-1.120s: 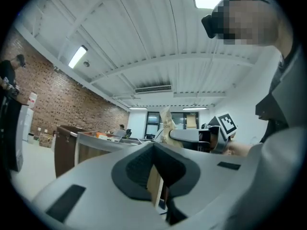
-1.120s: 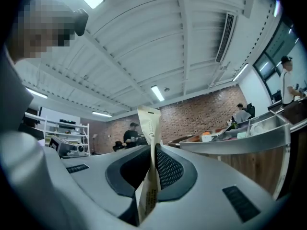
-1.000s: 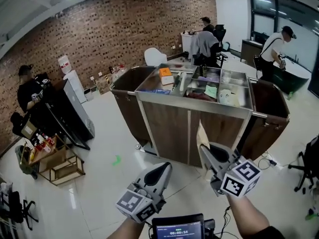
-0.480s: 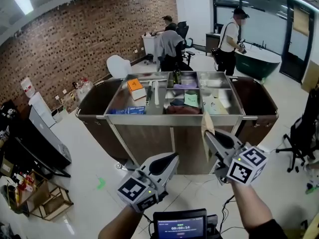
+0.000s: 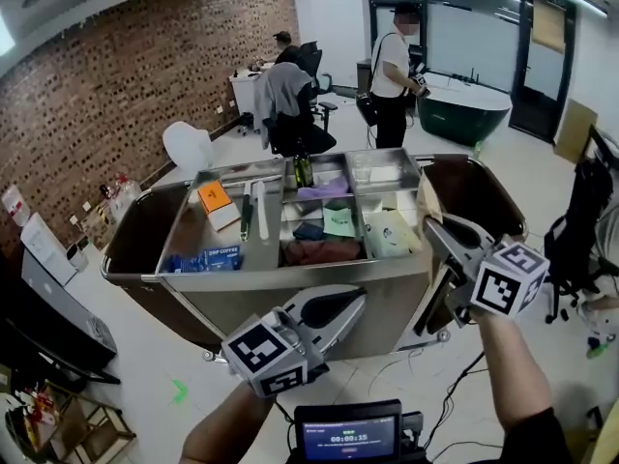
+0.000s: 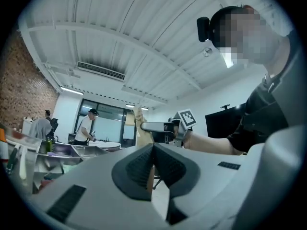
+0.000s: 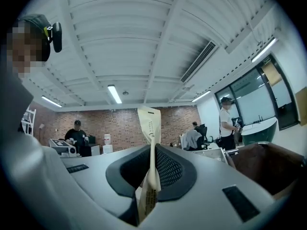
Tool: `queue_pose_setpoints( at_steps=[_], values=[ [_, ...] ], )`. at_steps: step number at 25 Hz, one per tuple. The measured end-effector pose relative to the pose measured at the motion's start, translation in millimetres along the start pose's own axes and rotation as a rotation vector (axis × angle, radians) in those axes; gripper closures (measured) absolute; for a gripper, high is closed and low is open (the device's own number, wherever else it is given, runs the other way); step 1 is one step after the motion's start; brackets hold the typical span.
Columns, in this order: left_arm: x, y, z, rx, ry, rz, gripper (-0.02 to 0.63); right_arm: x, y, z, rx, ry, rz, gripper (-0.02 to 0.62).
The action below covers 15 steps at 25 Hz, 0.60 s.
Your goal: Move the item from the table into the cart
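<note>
while the right gripper (image 5: pixel 435 223) clamps a tan packet (image 5: pixel 428 197) near the right corner of the cart (image 5: pixel 290 277), the left gripper (image 5: pixel 359 299) hangs closed and empty before its near rim. bare floor (image 5: pixel 145 380) flanks both.

You have a brick wall (image 5: pixel 116 75) beyond your left hand-held gripper (image 5: pixel 358 299), windows (image 5: pixel 464 37) beyond your right hand-held gripper (image 5: pixel 431 223), glossy white floor (image 5: pixel 135 365) below both, strip lights (image 7: pixel 115 94) overhead.

I'm working in an open-plan office with a loft look: a long brick wall (image 5: pixel 126 75), a glossy white floor (image 5: pixel 145 375), glass partitions (image 5: pixel 464 42) and an office chair (image 5: pixel 314 61) at a desk. Strip lights (image 7: pixel 114 94) and an air vent (image 7: pixel 199 60) line the white ceiling. A compartmented cart (image 5: pixel 213 303) stands mid-room.
</note>
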<state>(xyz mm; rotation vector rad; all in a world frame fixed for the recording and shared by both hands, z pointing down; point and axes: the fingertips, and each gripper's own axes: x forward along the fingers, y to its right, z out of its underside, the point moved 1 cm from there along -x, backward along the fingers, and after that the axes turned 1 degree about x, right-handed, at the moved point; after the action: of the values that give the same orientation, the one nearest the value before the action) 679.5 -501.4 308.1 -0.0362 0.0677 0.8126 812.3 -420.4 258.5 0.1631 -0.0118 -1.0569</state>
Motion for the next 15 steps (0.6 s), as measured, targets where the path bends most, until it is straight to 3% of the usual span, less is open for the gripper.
queue_pose_setpoints(
  at_steps=[5, 9, 15],
  values=[
    [41, -50, -13, 0.034, -0.014, 0.080, 0.601, 48, 57, -15, -0.020, -0.045, 0.023, 0.591],
    [61, -92, -18, -0.011, -0.009, 0.183, 0.601, 94, 96, -15, -0.009, -0.091, 0.059, 0.591],
    [70, -144, -25, -0.025, -0.024, 0.339, 0.601, 162, 144, 12, -0.013, -0.273, 0.173, 0.591]
  ],
)
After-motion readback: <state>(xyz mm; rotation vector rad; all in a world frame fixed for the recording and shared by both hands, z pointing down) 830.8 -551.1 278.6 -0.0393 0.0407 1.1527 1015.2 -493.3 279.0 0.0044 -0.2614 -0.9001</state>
